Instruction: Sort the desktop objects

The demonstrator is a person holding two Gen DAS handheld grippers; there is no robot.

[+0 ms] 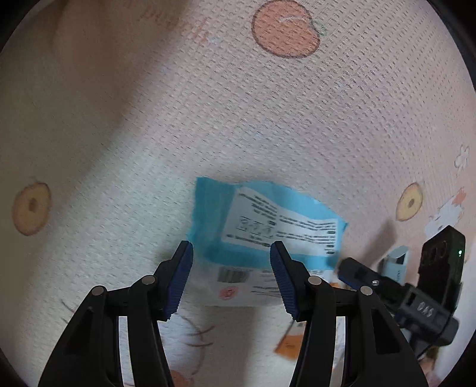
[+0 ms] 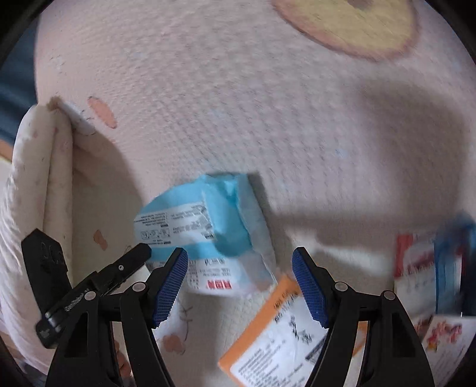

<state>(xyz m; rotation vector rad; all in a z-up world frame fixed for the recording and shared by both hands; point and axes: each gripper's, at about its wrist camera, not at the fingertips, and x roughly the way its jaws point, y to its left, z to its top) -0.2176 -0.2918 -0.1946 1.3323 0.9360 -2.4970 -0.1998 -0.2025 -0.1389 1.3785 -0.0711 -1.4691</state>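
Soft printed bench matting (image 1: 267, 119) lay under your two wide, empty tools, left (image 1: 232, 277) and right (image 2: 240, 282), so the blurred, seemingly limp blue packet (image 1: 261, 223) could have slid or crumpled if pinched.

a pale pink textured mat (image 1: 267, 125) printed with fruit is lying under everything, showing an orange peach print (image 1: 285, 28) near its far edge, yellow ring prints (image 1: 31, 208) at either side, and curling up into a padded fold (image 2: 38, 184) along its left edge.
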